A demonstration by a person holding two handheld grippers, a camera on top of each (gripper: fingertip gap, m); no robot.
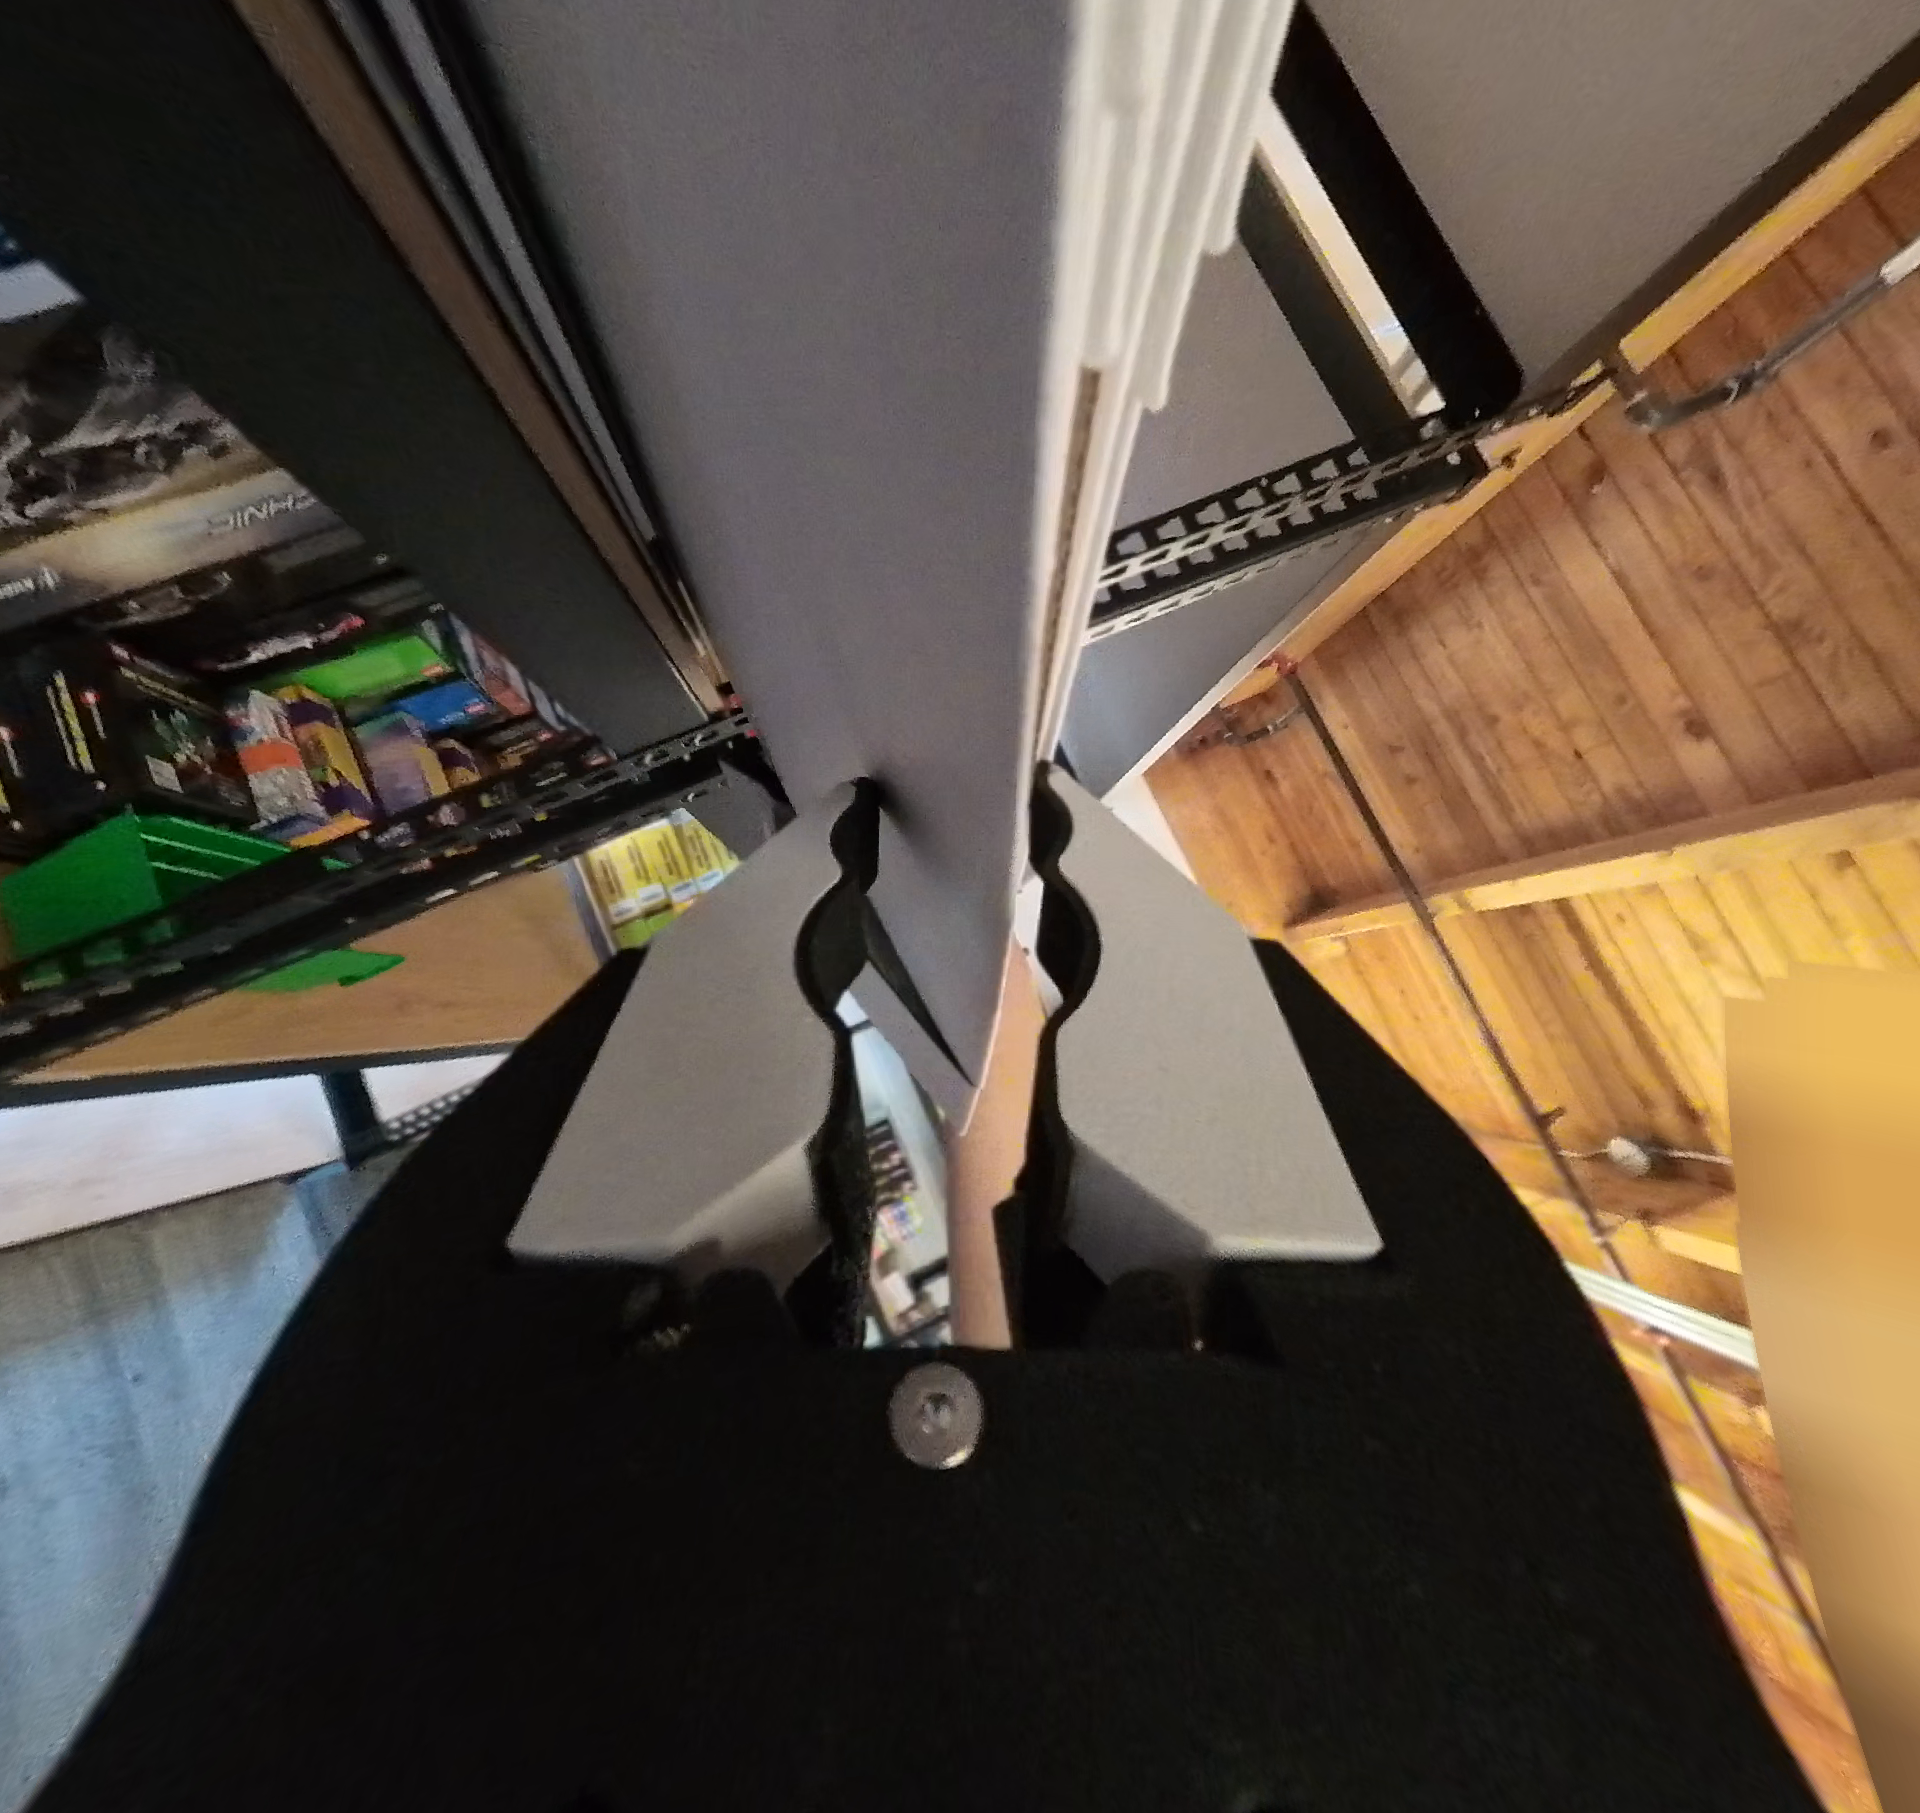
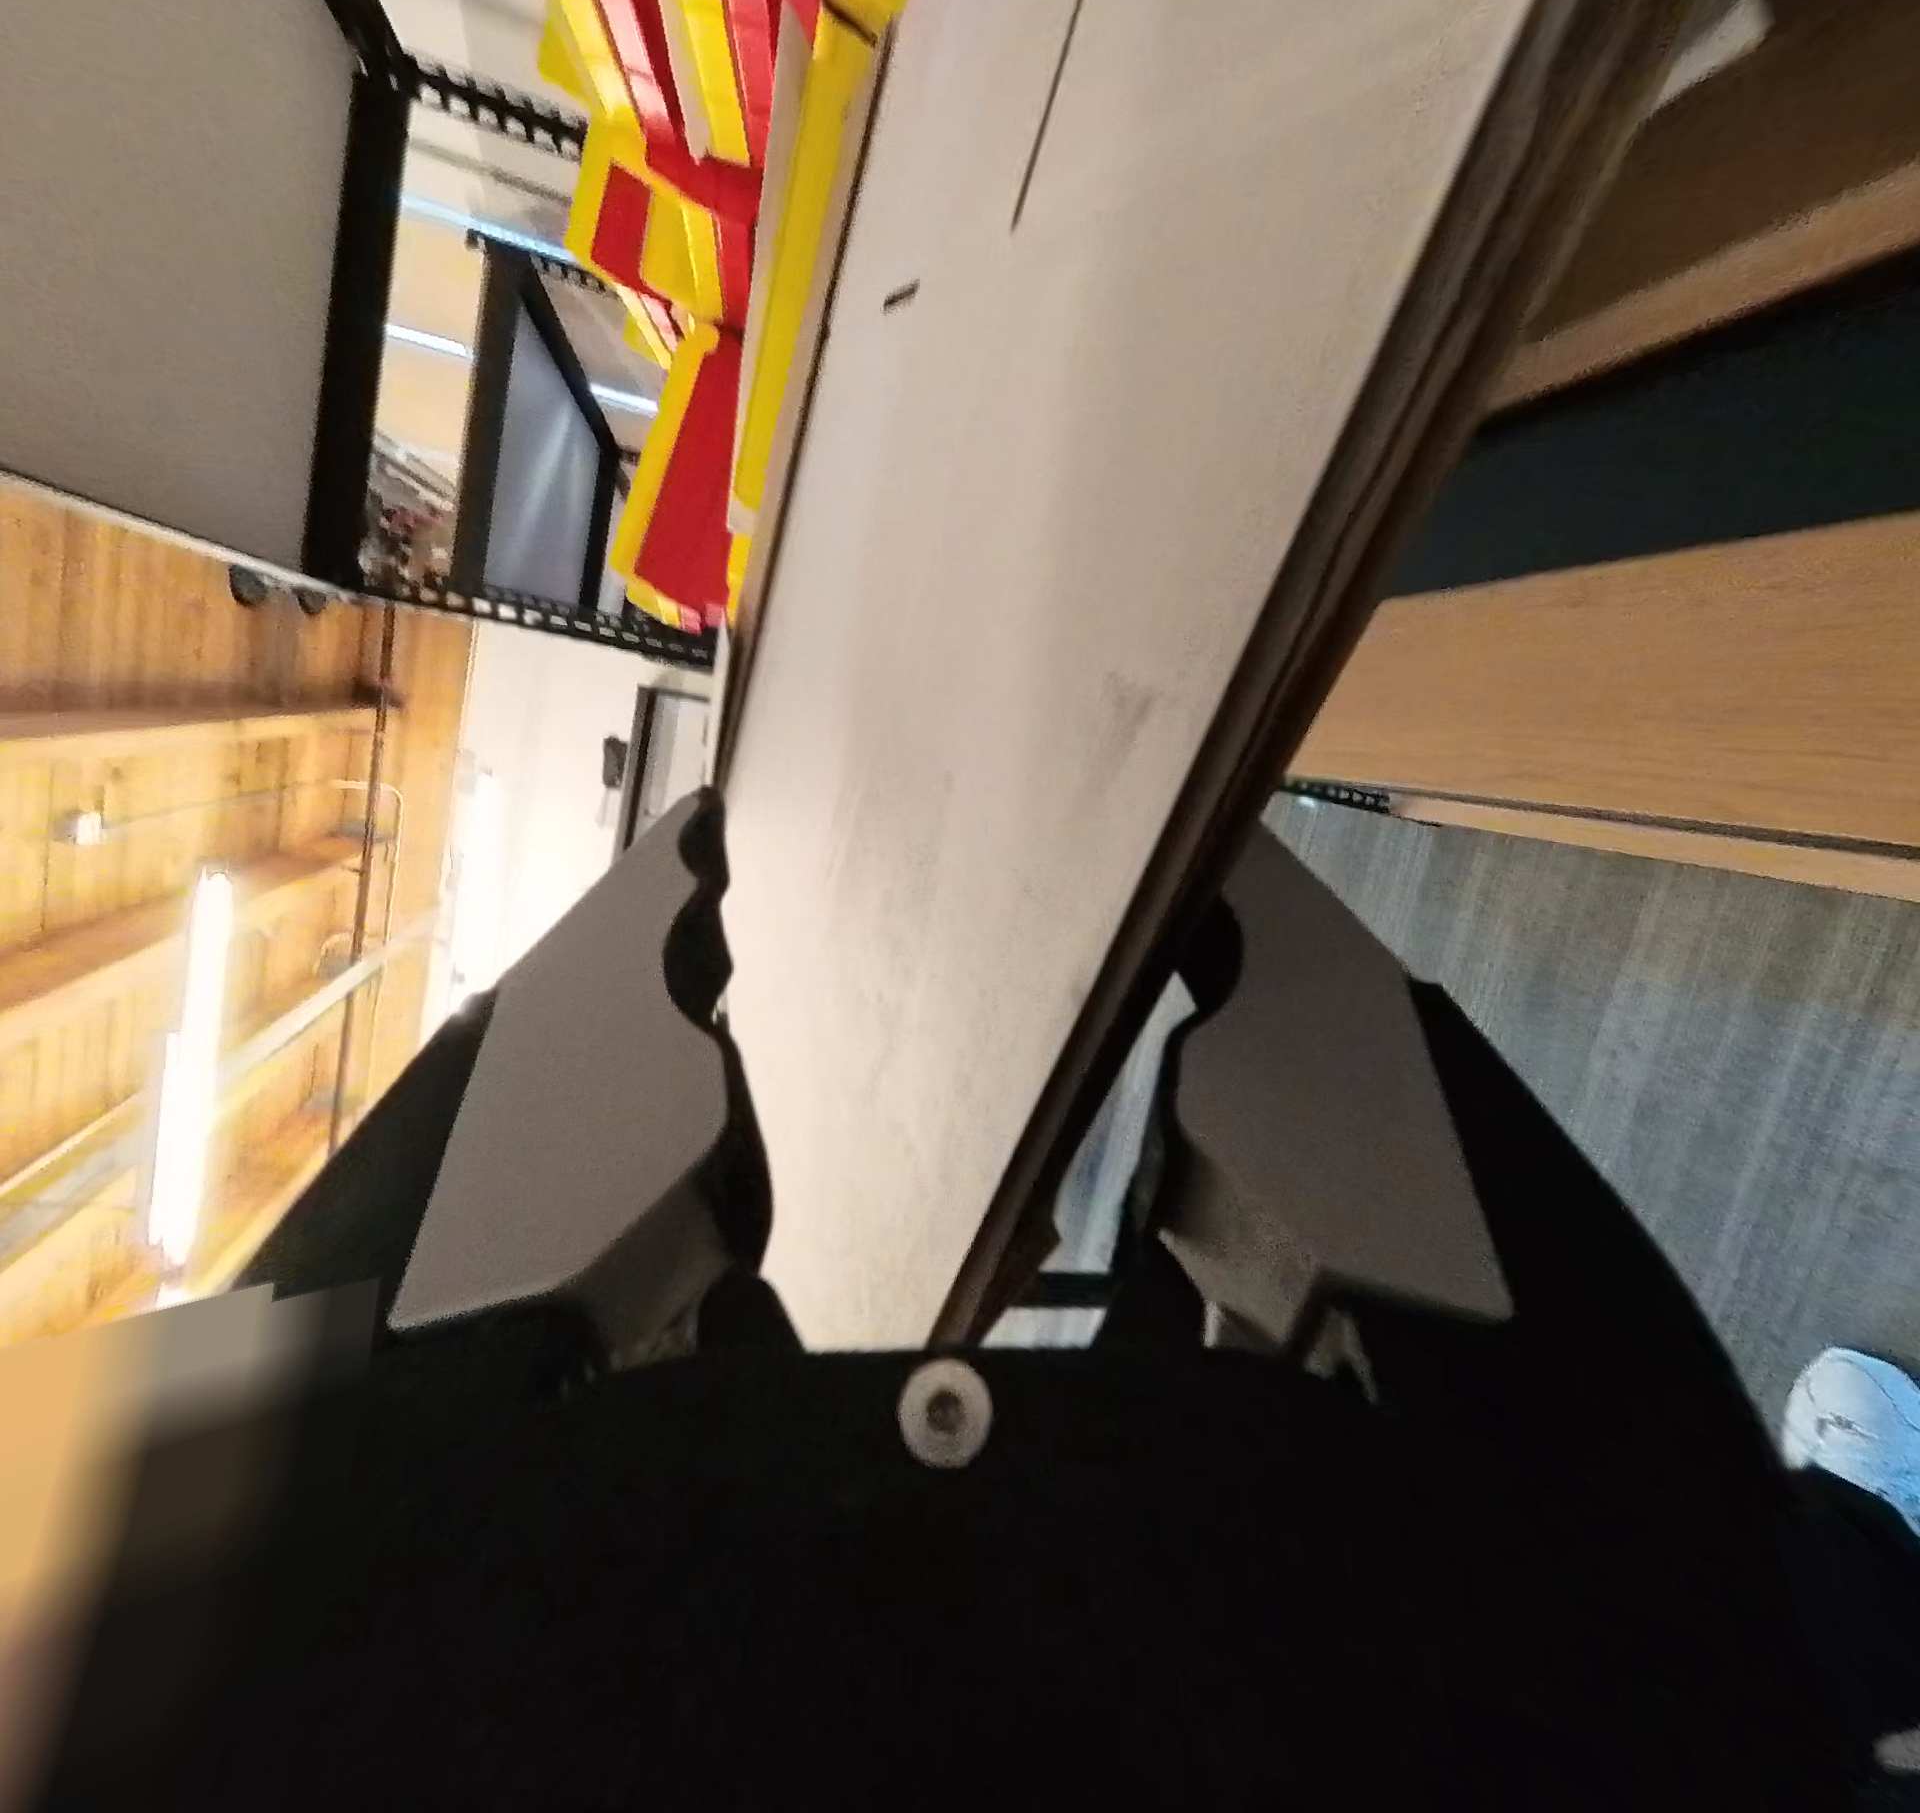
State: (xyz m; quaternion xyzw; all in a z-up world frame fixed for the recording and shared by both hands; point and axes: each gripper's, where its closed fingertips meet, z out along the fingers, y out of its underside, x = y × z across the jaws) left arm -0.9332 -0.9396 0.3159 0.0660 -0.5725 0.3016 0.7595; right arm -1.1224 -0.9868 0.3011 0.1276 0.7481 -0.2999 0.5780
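Observation:
In the left wrist view my left gripper (image 1: 954, 807) is shut on the near end of a flat grey box (image 1: 831, 361) that runs away from me toward a black metal shelf rack (image 1: 436, 828). White boxes (image 1: 1174, 153) lie against its right side. In the right wrist view my right gripper (image 2: 977, 870) is shut on the end of a wide white flat box (image 2: 997, 568) with a brown edge. The box leans up and away. Red and yellow boxes (image 2: 696, 236) are stacked just left of it.
Colourful boxes (image 1: 343, 724) and a green bin (image 1: 125, 870) fill the rack at left. A wooden plank wall (image 1: 1558, 724) stands at right. Wooden shelf boards (image 2: 1621, 683), a grey floor (image 2: 1610, 1036) and a pale shoe (image 2: 1860, 1420) show in the right wrist view. Across from one pair of fingers to the other is roughly 20 centimetres.

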